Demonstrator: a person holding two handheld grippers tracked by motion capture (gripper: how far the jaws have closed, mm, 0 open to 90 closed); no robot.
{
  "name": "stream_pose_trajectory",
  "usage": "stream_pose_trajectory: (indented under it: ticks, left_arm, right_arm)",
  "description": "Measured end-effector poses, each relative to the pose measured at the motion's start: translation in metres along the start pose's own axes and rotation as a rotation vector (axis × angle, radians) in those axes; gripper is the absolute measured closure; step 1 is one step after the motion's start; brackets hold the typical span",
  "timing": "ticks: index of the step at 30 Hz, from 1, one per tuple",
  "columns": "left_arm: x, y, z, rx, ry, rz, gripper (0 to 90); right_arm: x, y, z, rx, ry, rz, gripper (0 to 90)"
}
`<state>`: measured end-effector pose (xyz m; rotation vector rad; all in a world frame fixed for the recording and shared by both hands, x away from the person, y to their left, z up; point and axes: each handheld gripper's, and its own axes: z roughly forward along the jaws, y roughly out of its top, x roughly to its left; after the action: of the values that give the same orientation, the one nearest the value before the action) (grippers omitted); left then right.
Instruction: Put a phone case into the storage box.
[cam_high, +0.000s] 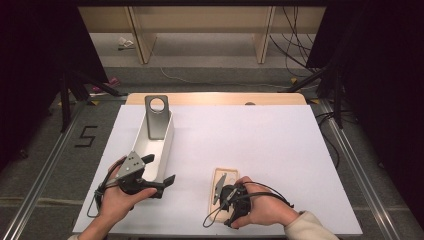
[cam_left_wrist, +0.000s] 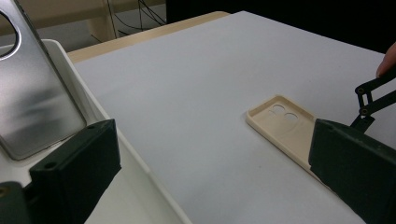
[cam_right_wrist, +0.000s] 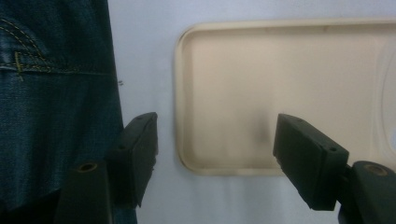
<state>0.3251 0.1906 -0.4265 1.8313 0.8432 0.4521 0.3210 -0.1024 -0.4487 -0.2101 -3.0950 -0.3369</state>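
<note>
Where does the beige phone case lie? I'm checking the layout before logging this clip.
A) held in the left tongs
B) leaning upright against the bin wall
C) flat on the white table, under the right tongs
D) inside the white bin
C: the case lies flat on the table beneath the open right tongs, apart from the bin.

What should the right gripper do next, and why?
Probably lower the right gripper and close on the near edge of the beige case. Its jaws stand open, straddling that edge without touching it, and the case lies flat on the table.
</note>
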Motion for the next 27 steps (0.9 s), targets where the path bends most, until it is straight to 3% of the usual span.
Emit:
stream_pose_trajectory:
  ticks: [16,27]
  left_arm:
    - [0.0,0.0,0.001,0.004,-0.008,0.003,1.7]
    - [-0.001,0.0,0.001,0.004,-0.012,0.004,1.7]
  right_arm:
    - [0.008,0.012,0.01,0.049,-0.078,-0.03,40.8]
    - [0.014,0.015,0.012,0.057,-0.079,-0.047,53.6]
